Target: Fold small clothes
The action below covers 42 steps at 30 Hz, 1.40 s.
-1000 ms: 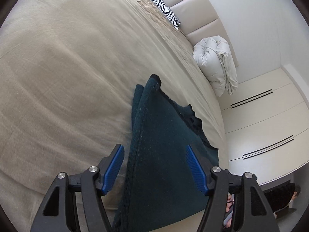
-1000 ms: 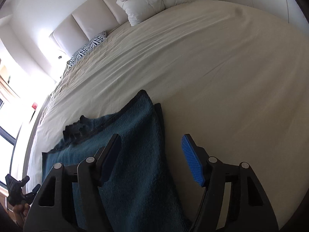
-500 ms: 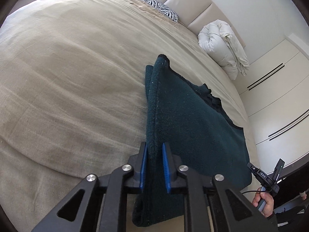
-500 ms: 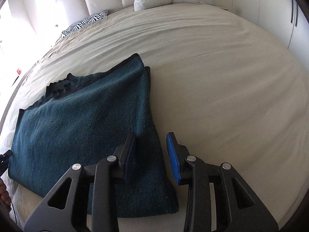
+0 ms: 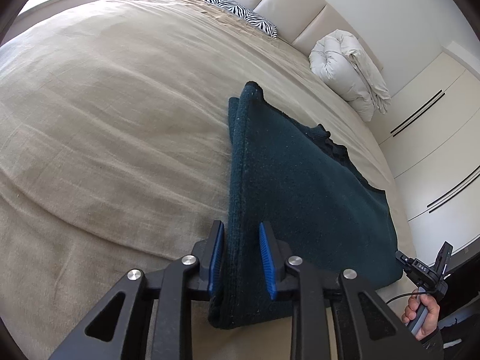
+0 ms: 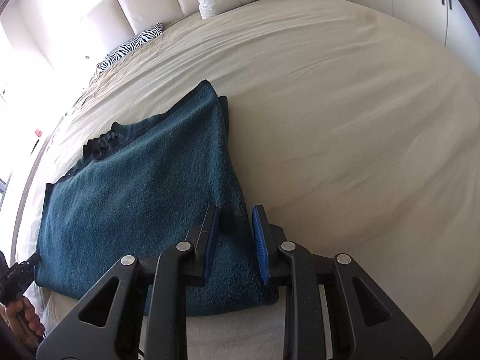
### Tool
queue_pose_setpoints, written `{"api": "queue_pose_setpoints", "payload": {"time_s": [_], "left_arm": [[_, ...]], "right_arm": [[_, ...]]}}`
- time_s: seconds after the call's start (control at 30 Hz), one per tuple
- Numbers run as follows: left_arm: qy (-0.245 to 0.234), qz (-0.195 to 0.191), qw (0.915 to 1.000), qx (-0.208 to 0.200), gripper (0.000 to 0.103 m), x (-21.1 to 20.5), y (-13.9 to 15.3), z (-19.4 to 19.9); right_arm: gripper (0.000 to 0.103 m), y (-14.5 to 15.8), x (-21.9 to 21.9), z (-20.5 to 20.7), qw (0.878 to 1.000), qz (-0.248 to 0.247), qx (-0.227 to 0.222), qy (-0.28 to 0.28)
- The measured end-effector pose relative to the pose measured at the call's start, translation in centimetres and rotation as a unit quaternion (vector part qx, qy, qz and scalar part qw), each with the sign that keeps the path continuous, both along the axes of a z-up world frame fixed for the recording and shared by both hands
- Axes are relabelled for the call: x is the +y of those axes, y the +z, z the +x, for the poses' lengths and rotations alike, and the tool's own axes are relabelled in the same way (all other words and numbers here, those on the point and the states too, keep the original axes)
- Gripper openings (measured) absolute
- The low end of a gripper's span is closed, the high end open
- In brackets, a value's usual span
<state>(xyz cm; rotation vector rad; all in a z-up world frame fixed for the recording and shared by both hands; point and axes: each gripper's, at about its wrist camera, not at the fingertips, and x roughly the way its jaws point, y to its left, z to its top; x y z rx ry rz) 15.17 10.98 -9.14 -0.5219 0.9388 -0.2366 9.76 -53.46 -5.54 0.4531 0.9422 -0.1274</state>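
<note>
A dark teal fleece garment (image 5: 303,186) lies folded flat on the bed, near its front edge; it also shows in the right wrist view (image 6: 135,186). My left gripper (image 5: 241,258) is partly open, its blue pads on either side of the garment's left folded edge, with a gap to the cloth. My right gripper (image 6: 232,240) is partly open too, its pads straddling the garment's right edge near the front corner. Neither pad pair presses the cloth.
The beige bed sheet (image 5: 105,120) spreads wide to the left and, in the right wrist view (image 6: 345,120), to the right. A folded white duvet (image 5: 348,69) and a zebra pillow (image 5: 240,15) lie by the headboard. White wardrobes (image 5: 435,150) stand beyond the bed.
Both grippers came down over the garment's side edges and narrowed. The left shut on the left edge half a second ago and has now opened partway. The right narrowed, then stayed about the same.
</note>
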Motion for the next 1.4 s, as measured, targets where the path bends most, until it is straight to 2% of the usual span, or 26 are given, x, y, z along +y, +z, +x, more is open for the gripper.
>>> {"api": "queue_pose_setpoints", "payload": {"time_s": [0.13,0.17,0.2,0.23,0.33,0.4,0.43,0.5,0.6,0.9,1.17,1.4], "left_arm": [[-0.005,0.018,0.9998,-0.006,0.016,-0.8,0.3,-0.1],[-0.006,0.02,0.9998,-0.007,0.015,-0.9,0.3,-0.1],[-0.005,0.022,0.9997,-0.007,0.014,-0.9,0.3,-0.1],[-0.005,0.021,0.9997,-0.007,0.014,-0.8,0.3,0.0],[-0.003,0.022,0.9997,-0.006,0.013,-0.8,0.2,0.0],[-0.002,0.024,0.9997,-0.007,0.012,-0.9,0.3,-0.1],[-0.001,0.025,0.9997,-0.008,0.011,-1.0,0.3,-0.2],[0.001,0.027,0.9996,-0.009,0.009,-1.0,0.5,-0.3],[0.003,0.028,0.9995,-0.01,0.008,-0.9,0.5,-0.5],[0.006,0.043,0.9989,-0.016,0.006,-1.0,0.8,-1.6],[0.007,0.041,0.9991,-0.01,0.006,-0.5,0.1,-2.2],[0.008,0.034,0.9994,-0.006,0.007,-0.2,-0.6,-2.6]], "right_arm": [[0.027,0.0,0.0,-0.5,1.0,0.008,-0.011,-0.002],[0.037,0.1,0.0,-0.6,1.0,0.008,-0.014,-0.001],[0.053,0.1,0.0,-0.8,1.0,0.008,-0.016,0.0],[0.057,0.2,0.0,-1.0,1.0,0.008,-0.022,-0.002],[0.058,0.7,0.0,-1.4,0.999,0.005,-0.041,0.002],[0.052,0.4,0.1,-1.0,1.0,0.003,-0.025,0.017],[0.031,0.2,0.3,-0.7,1.0,-0.003,-0.016,0.025],[0.019,-0.2,0.3,-0.5,1.0,-0.013,-0.005,0.027],[0.007,-0.1,-0.1,-0.8,1.0,-0.002,-0.012,0.018],[0.005,0.8,-0.8,-2.1,0.999,0.01,-0.03,-0.011],[0.005,-0.9,-1.8,-3.6,0.998,0.039,-0.025,-0.037],[0.005,-1.5,-1.6,-3.7,0.998,0.04,-0.022,-0.038]]}}
